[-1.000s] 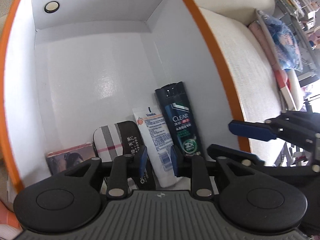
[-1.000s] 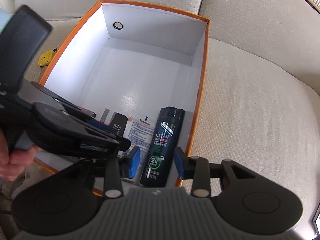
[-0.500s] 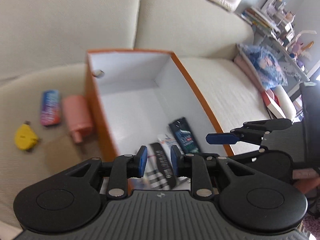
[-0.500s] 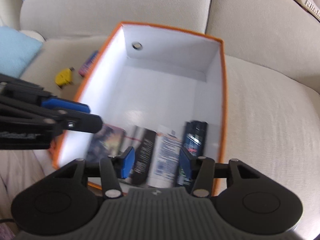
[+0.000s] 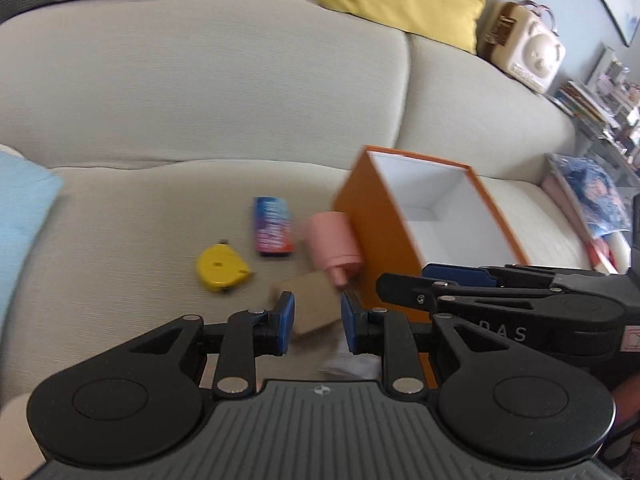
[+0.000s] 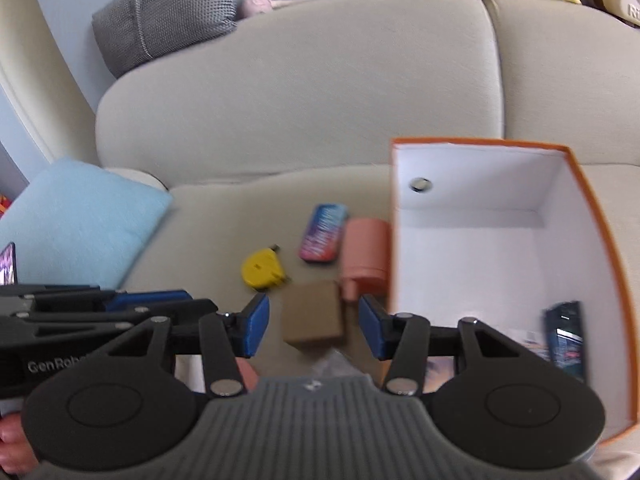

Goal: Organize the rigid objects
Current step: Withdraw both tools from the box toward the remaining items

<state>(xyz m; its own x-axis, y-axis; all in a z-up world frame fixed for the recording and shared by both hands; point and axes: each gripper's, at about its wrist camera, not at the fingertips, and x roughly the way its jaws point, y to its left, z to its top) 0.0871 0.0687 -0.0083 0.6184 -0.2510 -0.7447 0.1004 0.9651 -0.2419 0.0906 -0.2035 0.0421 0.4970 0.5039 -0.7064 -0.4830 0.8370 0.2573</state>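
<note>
I have both grippers hovering above the beige sofa seat (image 5: pixel 120 240), pointed down at the loose items beside the orange box (image 6: pixel 608 264). My left gripper (image 5: pixel 316 322) has its blue pads a narrow gap apart with nothing between them. My right gripper (image 6: pixel 314 326) has its jaws spread wider, having just been opening, and they are empty too; the brown cardboard box (image 6: pixel 312 316) lies on the cushion beyond them, not pinched. Just past that brown box lies the pink bottle (image 6: pixel 366 254) on its side, touching or nearly touching the orange box's outer wall. Left of it is the blue and pink tin (image 6: pixel 322 238), and further left the yellow tape measure (image 6: pixel 264 270), each apart from the next. Inside the orange box, at its near end, I can see a dark shampoo bottle (image 6: pixel 566 338) against the right wall, with other blurred items beside it.
</note>
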